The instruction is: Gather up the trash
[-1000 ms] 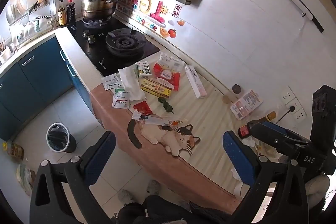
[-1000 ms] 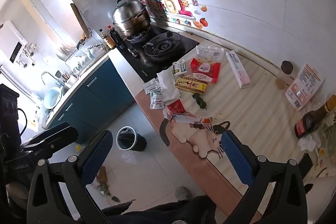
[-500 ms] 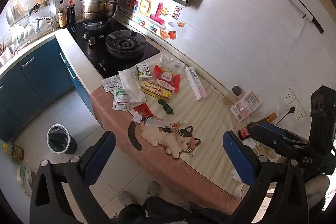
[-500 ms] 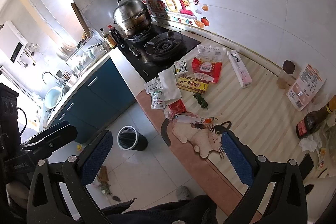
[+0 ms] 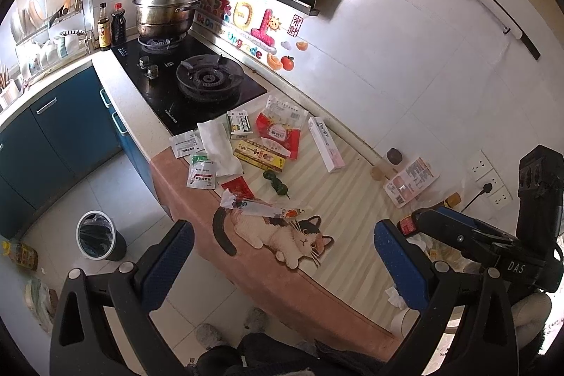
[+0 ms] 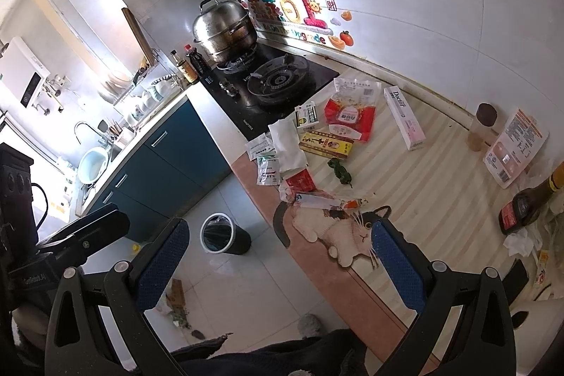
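Observation:
Trash is strewn over the striped counter mat [image 5: 352, 199]: a white tissue [image 5: 220, 143], white sachets [image 5: 201, 172], a red packet [image 5: 239, 187], a yellow box [image 5: 260, 154], a red pouch [image 5: 278, 131], a long white box [image 5: 326, 143], a green scrap [image 5: 275, 183] and a long torn wrapper [image 5: 261, 208] [image 6: 324, 199]. A black bin [image 5: 100, 240] [image 6: 224, 238] stands on the floor below the counter edge. My left gripper [image 5: 282, 263] hangs open high above the counter's near edge. My right gripper [image 6: 278, 261] is open too, over the edge, empty.
A gas hob [image 5: 197, 83] with a steel steamer pot [image 5: 165, 7] lies beyond the trash. Sauce bottles [image 5: 111, 30] stand at the far corner. A dark bottle [image 6: 525, 207] and crumpled tissue [image 6: 520, 242] lie at the right. Blue cabinets [image 5: 53, 136] line the left. Litter [image 6: 178, 305] lies on the floor.
Both views have shifted slightly; the counter and trash sit a little farther up and away. Nothing has been picked up and both grippers stay open.

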`<state>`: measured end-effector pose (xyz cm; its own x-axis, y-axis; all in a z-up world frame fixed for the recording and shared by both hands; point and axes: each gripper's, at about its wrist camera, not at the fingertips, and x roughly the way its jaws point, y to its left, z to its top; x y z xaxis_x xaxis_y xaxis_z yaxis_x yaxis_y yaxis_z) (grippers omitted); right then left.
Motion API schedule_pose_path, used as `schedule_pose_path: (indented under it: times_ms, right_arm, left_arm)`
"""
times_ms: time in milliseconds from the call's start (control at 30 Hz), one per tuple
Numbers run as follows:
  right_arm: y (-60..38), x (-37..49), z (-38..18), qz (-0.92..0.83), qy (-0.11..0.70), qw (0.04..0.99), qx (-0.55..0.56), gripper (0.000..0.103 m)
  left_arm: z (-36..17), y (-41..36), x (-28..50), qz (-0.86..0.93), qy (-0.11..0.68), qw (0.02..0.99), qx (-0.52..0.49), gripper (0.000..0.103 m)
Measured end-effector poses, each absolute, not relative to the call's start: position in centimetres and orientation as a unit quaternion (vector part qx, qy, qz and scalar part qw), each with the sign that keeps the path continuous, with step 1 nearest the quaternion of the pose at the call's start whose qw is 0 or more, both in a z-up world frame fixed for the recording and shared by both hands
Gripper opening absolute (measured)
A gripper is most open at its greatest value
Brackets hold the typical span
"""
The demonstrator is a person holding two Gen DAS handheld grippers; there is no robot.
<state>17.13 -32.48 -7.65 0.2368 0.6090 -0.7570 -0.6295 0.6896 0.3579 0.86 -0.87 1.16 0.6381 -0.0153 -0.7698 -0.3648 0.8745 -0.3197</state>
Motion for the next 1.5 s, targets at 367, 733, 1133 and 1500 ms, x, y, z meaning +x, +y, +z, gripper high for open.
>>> schedule_pose_path:
  times_ms: [367,733,1133,1500]
  right_arm:
    - [-31.0,16.2,-6.5,0.402,0.474,0.783,-0.008,0.103]
    - [-31.3,16.1,-6.7,0.417,0.474,0.776,-0.005,0.103]
    - [-31.3,15.7,-7.0,0.419,0.474,0.775,-0.005,0.103]
    - [-31.0,15.3,-7.0,0.423,0.475,0.772,-0.005,0.103]
  left_arm:
    - [1.0,-1.0,0.2,0.093,0.406,0.878,-0.236,0.103]
    - [1.0,-1.4,0.0,0.092,0.406,0.878,-0.237,0.103]
    - [0.9,-1.1,-0.2,0.091,0.406,0.877,-0.240,0.103]
    - [1.0,-1.0,-0.4,0.089,0.406,0.877,-0.240,0.103]
